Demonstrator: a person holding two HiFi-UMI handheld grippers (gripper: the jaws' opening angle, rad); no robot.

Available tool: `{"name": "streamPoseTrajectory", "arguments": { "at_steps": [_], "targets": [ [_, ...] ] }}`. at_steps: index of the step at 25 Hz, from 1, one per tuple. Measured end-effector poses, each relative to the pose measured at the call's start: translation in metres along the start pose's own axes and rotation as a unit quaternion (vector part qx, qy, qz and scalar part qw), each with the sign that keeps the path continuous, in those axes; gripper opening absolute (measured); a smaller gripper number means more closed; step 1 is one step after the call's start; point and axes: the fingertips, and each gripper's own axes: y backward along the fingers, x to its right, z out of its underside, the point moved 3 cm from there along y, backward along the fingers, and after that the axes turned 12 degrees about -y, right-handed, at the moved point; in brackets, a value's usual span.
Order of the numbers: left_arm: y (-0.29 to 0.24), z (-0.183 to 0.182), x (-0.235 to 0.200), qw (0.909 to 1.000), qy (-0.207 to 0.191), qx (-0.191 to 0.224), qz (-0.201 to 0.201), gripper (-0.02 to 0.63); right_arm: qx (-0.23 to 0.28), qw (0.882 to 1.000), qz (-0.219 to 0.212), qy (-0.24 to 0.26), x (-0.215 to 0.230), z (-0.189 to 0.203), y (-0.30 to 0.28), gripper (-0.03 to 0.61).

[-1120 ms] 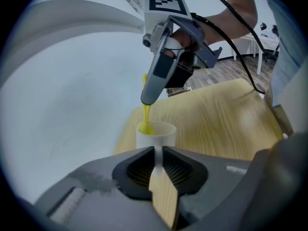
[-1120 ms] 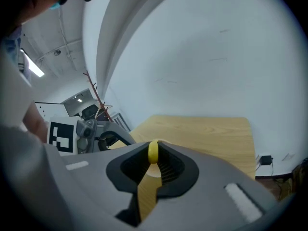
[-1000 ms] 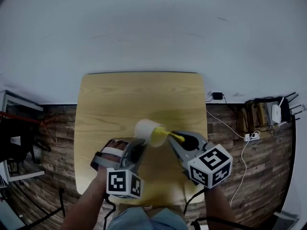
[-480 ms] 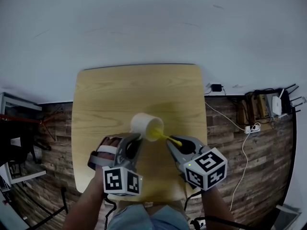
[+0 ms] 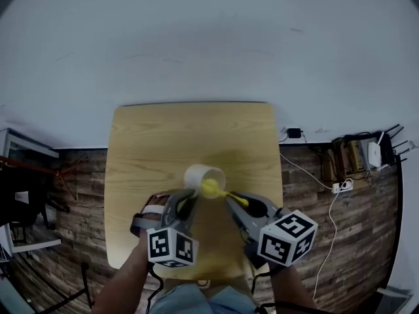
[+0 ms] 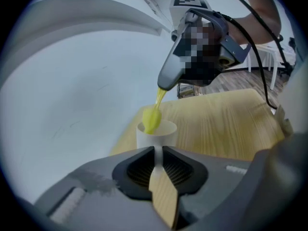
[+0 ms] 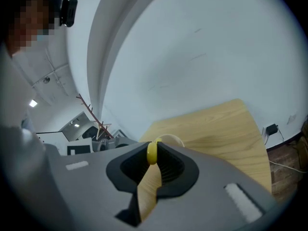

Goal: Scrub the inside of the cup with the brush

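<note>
Since a second ago the round white cup (image 5: 203, 174) has swung from leaning toward the right tool (image 5: 237, 200) to a more upright stand. The yellow brush (image 5: 221, 192) now shows less of its head, which sits at the near edge of the mouth instead of filling it. The right tool's marker cube has also rolled. The left tool (image 5: 188, 196) is clamped on a thin white part of the cup, either handle or wall, I cannot tell which. The right tool's jaws are pressed together on the brush's yellow handle. In the left gripper view the head stands at the rim, partly in and partly above it, so I judge the scrubbing to be under way. How much of the inner wall has been covered cannot be read, and the bottom probably remains. Whether the cup rests on the pale wooden worktop (image 5: 157, 142) or is held just above it is hidden by the jaws. Around the worktop are a plank floor (image 5: 308, 208), a white cable (image 5: 308, 170) running to a power strip (image 5: 342, 186), and dark furniture at the left, all well apart. Nothing blocks the brush except the cup's own narrow mouth and the nearness of the two tools.
</note>
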Motion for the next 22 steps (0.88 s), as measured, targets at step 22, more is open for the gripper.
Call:
{"name": "streamPoseTrajectory", "arguments": {
  "at_steps": [22],
  "targets": [
    [0.006,0.069,0.017,0.9399,0.323,0.103,-0.038,0.080,0.088,0.993,0.038,0.071,-0.073,-0.014,0.052,0.040]
  ]
}}
